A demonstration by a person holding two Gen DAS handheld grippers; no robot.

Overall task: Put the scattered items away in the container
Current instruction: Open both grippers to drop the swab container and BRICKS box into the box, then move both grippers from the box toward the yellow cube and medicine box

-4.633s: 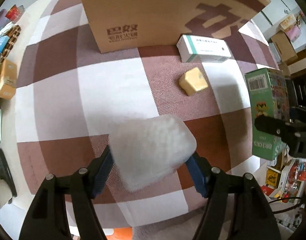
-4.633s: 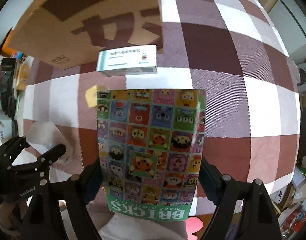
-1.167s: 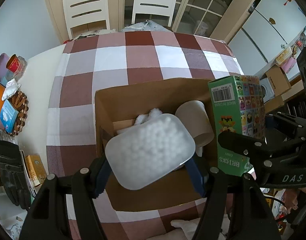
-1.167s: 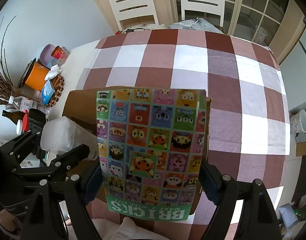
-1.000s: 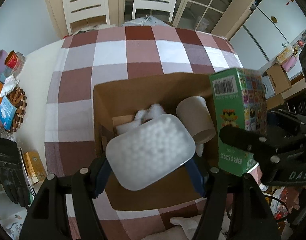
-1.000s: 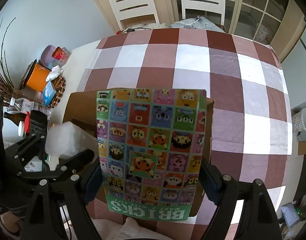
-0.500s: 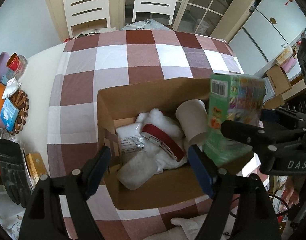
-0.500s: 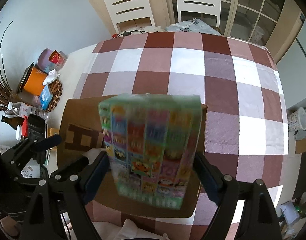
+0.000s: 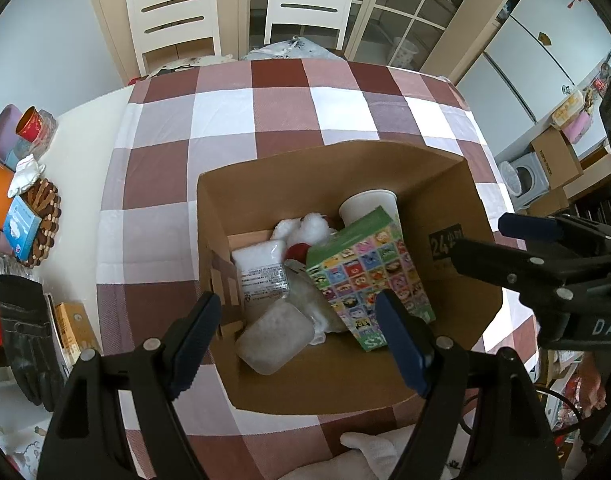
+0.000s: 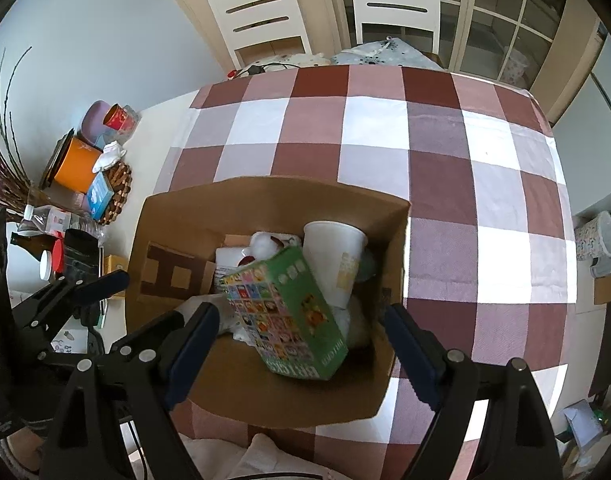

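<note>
Brown cardboard box point(image 9: 437, 184) sits open on the checked tabletop point(image 9: 225, 112), straight ahead of and below both claws. Left claw point(image 9: 297, 344) spread wide and holding nothing; right claw point(image 10: 301, 352) likewise spread and bare. Inside, a green bricks box point(image 9: 369, 272) lies tilted — long axis slanting from the far wall toward the near wall, leaning by a white paper cup point(image 9: 367, 206). Beside it on the left, a frosted plastic case point(image 9: 275, 338) flat on the bottom, directly between the left claw's fingers, and a white packet point(image 9: 261, 266) with small print too fine to read. Legible: "24" on the inner wall, "DAS" on the right claw's body, part of "BRICKS" upside down. No scattered items visible outside the box — probably nearly done.
</note>
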